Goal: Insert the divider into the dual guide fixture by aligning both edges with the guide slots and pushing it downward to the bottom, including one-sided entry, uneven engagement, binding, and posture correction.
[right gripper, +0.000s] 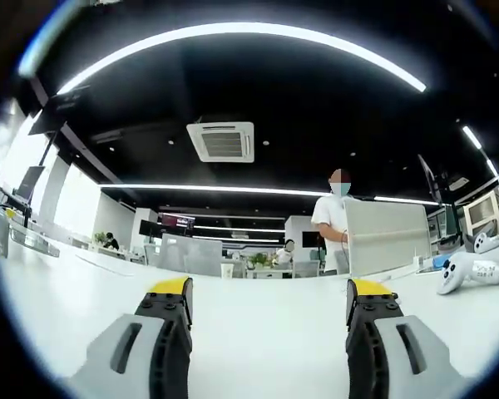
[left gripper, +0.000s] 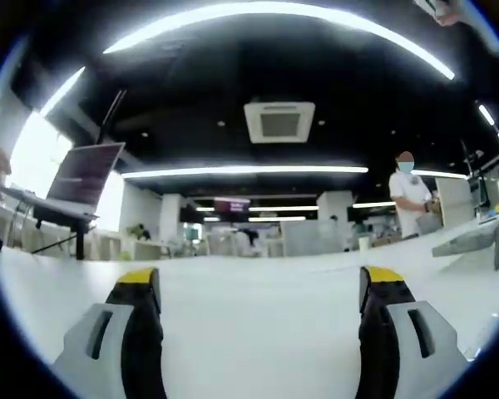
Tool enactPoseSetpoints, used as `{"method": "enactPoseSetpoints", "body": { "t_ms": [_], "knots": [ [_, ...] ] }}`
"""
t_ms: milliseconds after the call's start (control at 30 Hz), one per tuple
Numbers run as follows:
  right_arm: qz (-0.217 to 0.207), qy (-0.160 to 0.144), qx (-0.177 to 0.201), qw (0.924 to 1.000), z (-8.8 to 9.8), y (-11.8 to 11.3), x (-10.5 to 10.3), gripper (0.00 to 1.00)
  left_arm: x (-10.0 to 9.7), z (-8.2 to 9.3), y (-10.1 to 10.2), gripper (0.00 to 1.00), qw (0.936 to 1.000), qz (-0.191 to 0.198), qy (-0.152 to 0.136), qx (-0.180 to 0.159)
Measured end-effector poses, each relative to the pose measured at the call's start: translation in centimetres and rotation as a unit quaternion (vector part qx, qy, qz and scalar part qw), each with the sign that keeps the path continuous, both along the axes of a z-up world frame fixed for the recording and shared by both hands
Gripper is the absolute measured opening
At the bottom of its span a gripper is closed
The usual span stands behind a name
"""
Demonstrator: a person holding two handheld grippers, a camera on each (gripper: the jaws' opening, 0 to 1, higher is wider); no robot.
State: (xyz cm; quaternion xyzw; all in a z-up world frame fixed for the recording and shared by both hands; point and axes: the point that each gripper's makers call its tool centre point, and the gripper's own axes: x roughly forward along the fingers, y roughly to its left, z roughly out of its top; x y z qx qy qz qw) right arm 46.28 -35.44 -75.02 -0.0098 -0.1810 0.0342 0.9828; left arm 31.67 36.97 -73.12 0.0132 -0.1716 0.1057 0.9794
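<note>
My left gripper [left gripper: 259,278] lies low over the white table [left gripper: 258,332], jaws wide apart with nothing between the yellow-tipped fingers [left gripper: 138,278]. My right gripper [right gripper: 269,291] is also open over the same white table [right gripper: 266,349], its yellow-tipped fingers [right gripper: 170,289] holding nothing. A grey flat panel [right gripper: 384,237] stands upright at the table's far right in the right gripper view; whether it is the divider I cannot tell.
A person in a white top [left gripper: 409,199] stands at the far right, also seen in the right gripper view [right gripper: 333,224]. White controllers [right gripper: 470,270] lie at the right. A laptop on a stand [left gripper: 81,179] is at the left. Grey gear [left gripper: 474,237] sits far right.
</note>
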Motion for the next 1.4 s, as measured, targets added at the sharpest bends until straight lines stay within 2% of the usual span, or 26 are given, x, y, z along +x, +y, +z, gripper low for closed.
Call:
{"method": "enactPoseSetpoints", "body": {
  "t_ms": [500,633,900,1400],
  "knots": [
    [0.000,-0.002,0.000,1.0000,-0.2,0.6,0.1,0.74,0.9,-0.1,0.3,0.99,1.0000,0.000,0.000,-0.001],
    [0.000,-0.003,0.000,1.0000,-0.4,0.9,0.2,0.74,1.1,-1.1,0.8,0.99,1.0000,0.000,0.000,-0.001],
    [0.000,-0.005,0.000,1.0000,-0.8,0.1,0.0,0.74,0.9,-2.3,1.4,0.99,1.0000,0.000,0.000,-0.001],
    [0.000,-0.009,0.001,1.0000,-0.9,-0.4,-0.3,0.74,0.2,-3.0,1.6,0.99,1.0000,0.000,-0.001,-0.001]
  ]
}}
